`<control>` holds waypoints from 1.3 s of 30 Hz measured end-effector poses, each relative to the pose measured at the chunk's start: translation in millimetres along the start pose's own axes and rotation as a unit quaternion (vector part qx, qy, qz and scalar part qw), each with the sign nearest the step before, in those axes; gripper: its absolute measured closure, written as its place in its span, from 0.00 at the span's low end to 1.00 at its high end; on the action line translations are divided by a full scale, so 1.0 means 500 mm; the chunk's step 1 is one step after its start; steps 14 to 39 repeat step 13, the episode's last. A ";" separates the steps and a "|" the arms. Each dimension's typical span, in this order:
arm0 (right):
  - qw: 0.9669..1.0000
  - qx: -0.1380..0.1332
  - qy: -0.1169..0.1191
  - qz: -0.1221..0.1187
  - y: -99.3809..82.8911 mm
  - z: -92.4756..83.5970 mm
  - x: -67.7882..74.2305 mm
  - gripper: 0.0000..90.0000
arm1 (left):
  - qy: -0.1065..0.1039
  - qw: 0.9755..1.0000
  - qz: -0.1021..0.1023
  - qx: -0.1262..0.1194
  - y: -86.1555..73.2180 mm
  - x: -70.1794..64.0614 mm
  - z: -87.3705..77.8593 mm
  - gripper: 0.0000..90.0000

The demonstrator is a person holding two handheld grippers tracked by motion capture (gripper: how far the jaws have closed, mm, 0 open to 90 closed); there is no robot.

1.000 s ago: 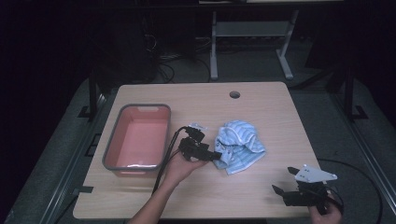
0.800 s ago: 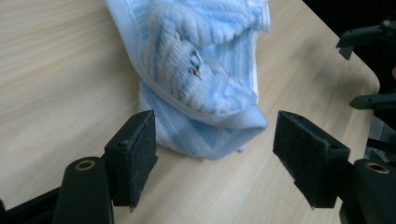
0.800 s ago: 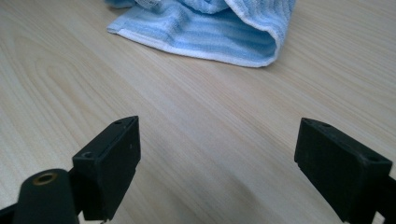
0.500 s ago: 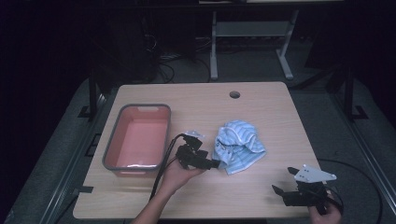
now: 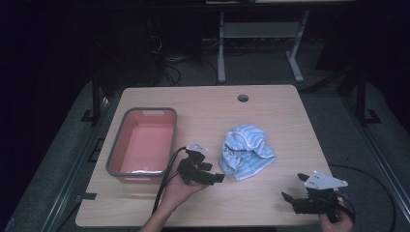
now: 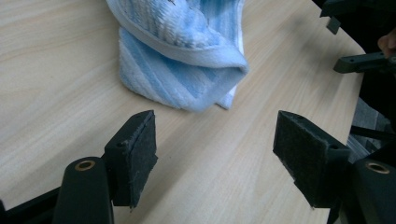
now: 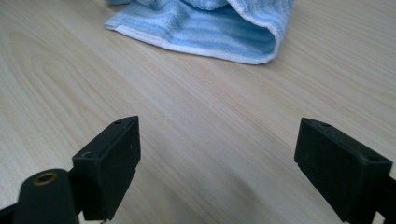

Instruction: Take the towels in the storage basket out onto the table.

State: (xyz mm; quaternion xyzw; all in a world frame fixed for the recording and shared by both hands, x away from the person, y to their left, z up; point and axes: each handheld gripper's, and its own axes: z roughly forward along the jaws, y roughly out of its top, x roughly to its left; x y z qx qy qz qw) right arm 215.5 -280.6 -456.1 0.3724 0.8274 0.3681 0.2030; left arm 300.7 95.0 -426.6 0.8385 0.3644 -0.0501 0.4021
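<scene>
text: none legible | labels: none | brands: none | numbers: none | signs: none | checked: high view, left gripper view, right gripper view

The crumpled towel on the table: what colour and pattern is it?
The towel is light blue with paler stripes and a white edge, clearest in the left gripper view.

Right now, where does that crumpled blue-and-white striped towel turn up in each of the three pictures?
High view: the crumpled blue-and-white striped terry towel lies right of centre on the table, right of the pink tub.
Left gripper view: top centre, beyond the open left claw.
Right gripper view: along the top edge, centre to right.
Shared landmark: the light wooden tabletop under the towel.
</scene>
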 end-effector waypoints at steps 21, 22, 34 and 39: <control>1.000 0.000 -0.005 -0.003 -0.002 -0.004 0.006 0.15 | -0.008 1.000 0.013 -0.014 -0.055 -0.022 -0.012 0.31; 1.000 0.000 -0.005 -0.003 -0.002 -0.004 0.006 0.15 | -0.008 1.000 0.013 -0.014 -0.055 -0.022 -0.012 0.31; 1.000 0.000 -0.005 -0.003 -0.002 -0.004 0.006 0.15 | -0.008 1.000 0.013 -0.014 -0.055 -0.022 -0.012 0.31; 1.000 0.000 -0.005 -0.003 -0.002 -0.004 0.006 0.15 | -0.008 1.000 0.013 -0.014 -0.055 -0.022 -0.012 0.31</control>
